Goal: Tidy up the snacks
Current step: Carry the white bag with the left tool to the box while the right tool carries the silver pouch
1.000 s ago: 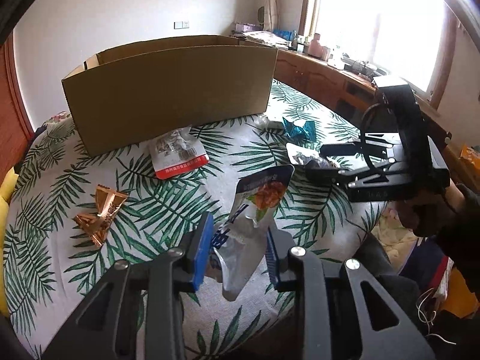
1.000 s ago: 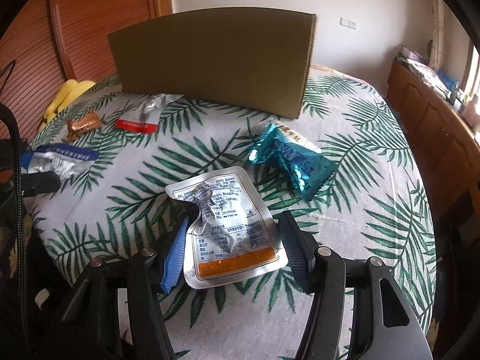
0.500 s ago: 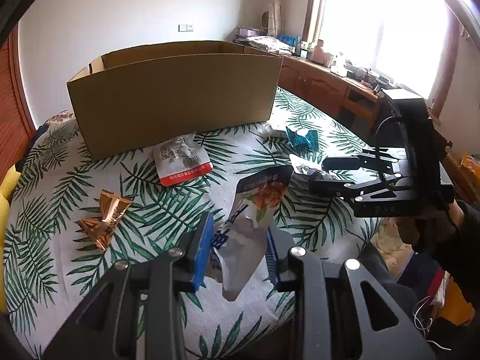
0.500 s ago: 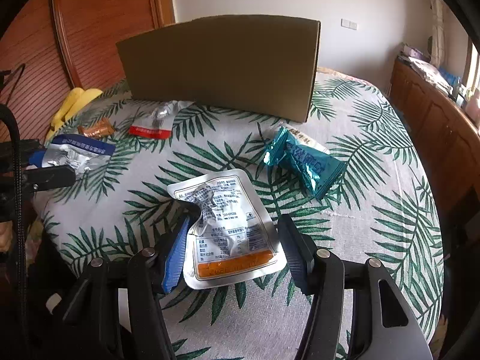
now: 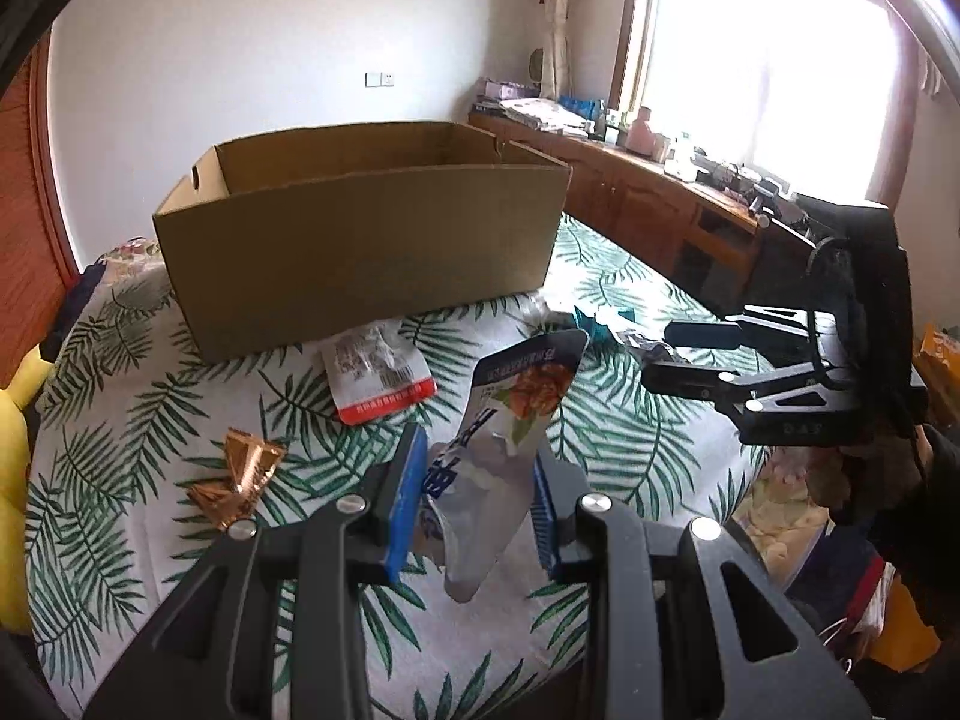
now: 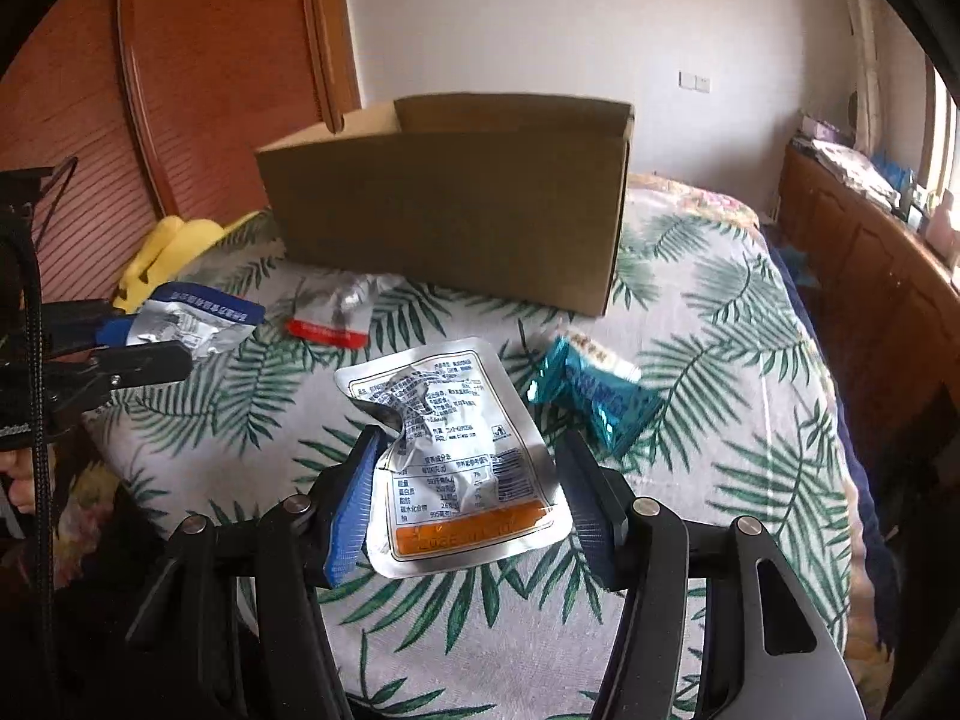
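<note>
My left gripper (image 5: 480,498) is shut on a silver pouch with a blue top and a food picture (image 5: 510,438), held above the table. Between the pads of my right gripper (image 6: 468,498), which is shut on it, sits a crumpled silver pouch with an orange band (image 6: 462,462), also off the cloth. An open cardboard box (image 5: 360,240) stands at the back of the table, its inside showing no snacks. Loose on the cloth lie a silver pouch with a red band (image 5: 378,372), a copper wrapper (image 5: 240,474) and a teal snack pack (image 6: 594,396).
The table wears a palm-leaf cloth (image 6: 750,360). A yellow soft thing (image 6: 168,252) lies at its left edge. A wooden sideboard (image 5: 660,210) with clutter runs under the window on the right. A wooden slatted panel (image 6: 150,120) stands behind on the left.
Both grippers have risen with their pouches still held. The box's open top and inner walls have come into the left wrist view.
</note>
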A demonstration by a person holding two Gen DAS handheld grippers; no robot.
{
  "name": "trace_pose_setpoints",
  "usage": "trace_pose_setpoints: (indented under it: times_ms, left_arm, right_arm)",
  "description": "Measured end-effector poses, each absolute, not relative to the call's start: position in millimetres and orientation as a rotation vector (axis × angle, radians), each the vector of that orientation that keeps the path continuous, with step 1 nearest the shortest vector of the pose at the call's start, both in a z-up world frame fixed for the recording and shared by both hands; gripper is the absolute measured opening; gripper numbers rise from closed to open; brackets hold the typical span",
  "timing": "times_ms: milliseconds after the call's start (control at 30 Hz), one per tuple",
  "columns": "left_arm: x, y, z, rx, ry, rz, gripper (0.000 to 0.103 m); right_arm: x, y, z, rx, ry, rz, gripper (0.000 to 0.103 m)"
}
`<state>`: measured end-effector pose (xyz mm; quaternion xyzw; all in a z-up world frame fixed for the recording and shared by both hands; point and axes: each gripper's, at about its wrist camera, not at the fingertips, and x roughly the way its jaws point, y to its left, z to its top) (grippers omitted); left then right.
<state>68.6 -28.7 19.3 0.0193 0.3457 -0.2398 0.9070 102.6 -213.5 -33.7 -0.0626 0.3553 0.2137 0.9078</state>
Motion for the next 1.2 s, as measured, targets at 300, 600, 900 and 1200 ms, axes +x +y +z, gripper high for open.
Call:
trace_pose_setpoints:
  times_ms: [300,600,900,1200]
  left_arm:
    - [76.9,-26.2,42.8,0.043,0.663,-0.478,0.03]
    - [96.0,-22.1,63.7,0.044,0.63,-0.457,0.03]
    - [125.8,-21.7,92.1,0.047,0.586,-0.416,0.03]
    - [163.3,-21.0,107.3,0.04,0.58,-0.377,0.03]
  right_arm:
    - [100.0,-207.9,-6.3,-0.148,0.681,0.452,0.059]
    - [108.7,-201.6,17.9,-0.182,0.65,0.448,0.059]
    - [127.7,-194.3,53.3,-0.211,0.603,0.44,0.059]
    - [150.1,-183.8,71.9,-0.218,0.576,0.428,0.059]
